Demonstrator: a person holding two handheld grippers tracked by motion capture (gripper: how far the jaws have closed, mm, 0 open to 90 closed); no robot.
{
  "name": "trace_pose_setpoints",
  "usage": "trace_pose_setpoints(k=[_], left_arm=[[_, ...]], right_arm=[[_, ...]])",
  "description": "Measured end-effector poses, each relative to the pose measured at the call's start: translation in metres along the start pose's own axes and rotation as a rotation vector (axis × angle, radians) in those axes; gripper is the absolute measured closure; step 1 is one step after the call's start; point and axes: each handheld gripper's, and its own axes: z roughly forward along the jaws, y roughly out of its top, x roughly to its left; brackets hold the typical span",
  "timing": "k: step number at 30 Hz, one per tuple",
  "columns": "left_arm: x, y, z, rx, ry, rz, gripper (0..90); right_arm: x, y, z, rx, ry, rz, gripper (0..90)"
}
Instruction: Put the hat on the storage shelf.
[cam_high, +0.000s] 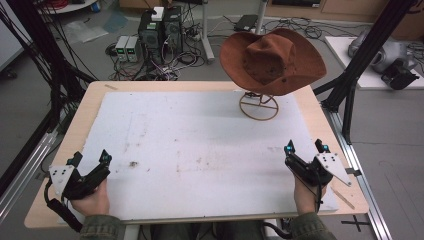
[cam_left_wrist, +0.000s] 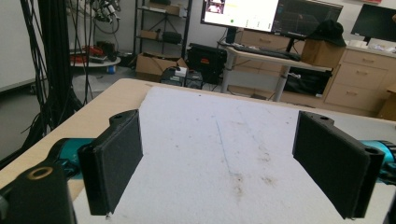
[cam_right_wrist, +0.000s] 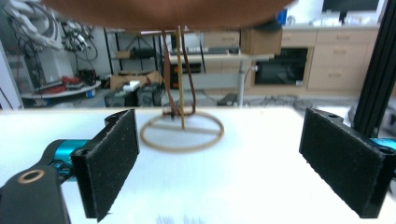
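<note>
Left tool (cam_high: 90, 159) at 7 o'clock and right tool (cam_high: 305, 148) at 5 o'clock, both near the surface's (cam_high: 70, 131) front edge, jaws spread wide, nothing held; white mat (cam_high: 200, 150) between them bare. Brown hat (cam_high: 272, 59) on a ring-base stand (cam_high: 258, 106) at 1 o'clock, well apart from both. Right gripper view shows stand dead ahead with hat brim overhead; left gripper view shows stained mat, desks, monitors.

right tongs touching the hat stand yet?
Apart. High view: the right tongs sit at the table's near edge, with bare white mat before the hat stand.
</note>
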Motion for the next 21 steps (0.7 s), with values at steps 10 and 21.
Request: trace_pose_setpoints(k=[10,21], left_arm=[[-0.003,-0.001,0.001,0.012,-0.007,0.015,16.2],[-0.003,-0.002,0.000,0.014,-0.011,0.016,16.2]], right_arm=[[-0.013,-0.015,-0.005,0.025,-0.015,0.040,11.3],[-0.005,-0.018,0.000,0.043,0.031,-0.004,11.3]])
